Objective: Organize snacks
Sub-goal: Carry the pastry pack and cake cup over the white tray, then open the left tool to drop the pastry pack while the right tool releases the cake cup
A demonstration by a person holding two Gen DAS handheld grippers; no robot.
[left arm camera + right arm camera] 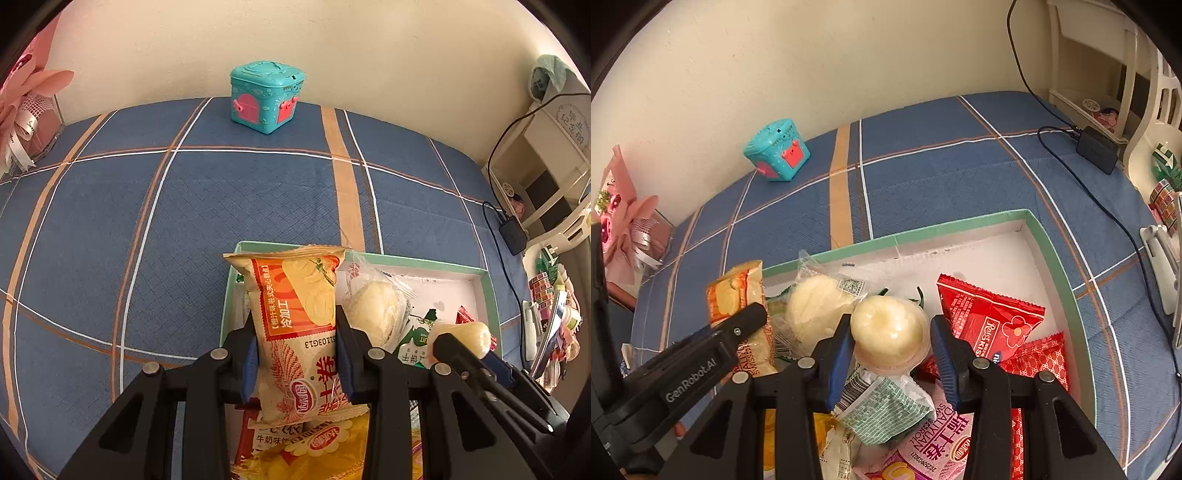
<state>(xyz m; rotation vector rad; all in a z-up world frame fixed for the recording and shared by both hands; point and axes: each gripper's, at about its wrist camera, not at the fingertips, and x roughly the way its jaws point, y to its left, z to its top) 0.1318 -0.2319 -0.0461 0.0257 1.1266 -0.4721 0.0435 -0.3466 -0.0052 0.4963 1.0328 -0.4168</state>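
A blue plaid cloth (184, 206) meets a cream wall, teal toy box (266, 96) at twelve o'clock. Left gripper (295, 347) clamps an upright orange-cream snack packet (295, 325) above the green-rimmed tray (960, 223); right gripper (891, 349) clamps a pale round bun (890, 332).

Blue plaid bedsheet (258, 192), teal box (266, 96) with pink doors, green-rimmed tray (1049, 251), red packet (990, 325)

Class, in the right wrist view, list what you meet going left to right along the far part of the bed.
Pink bouquet → teal toy box → tan stripe on the bedcover → black power adapter.
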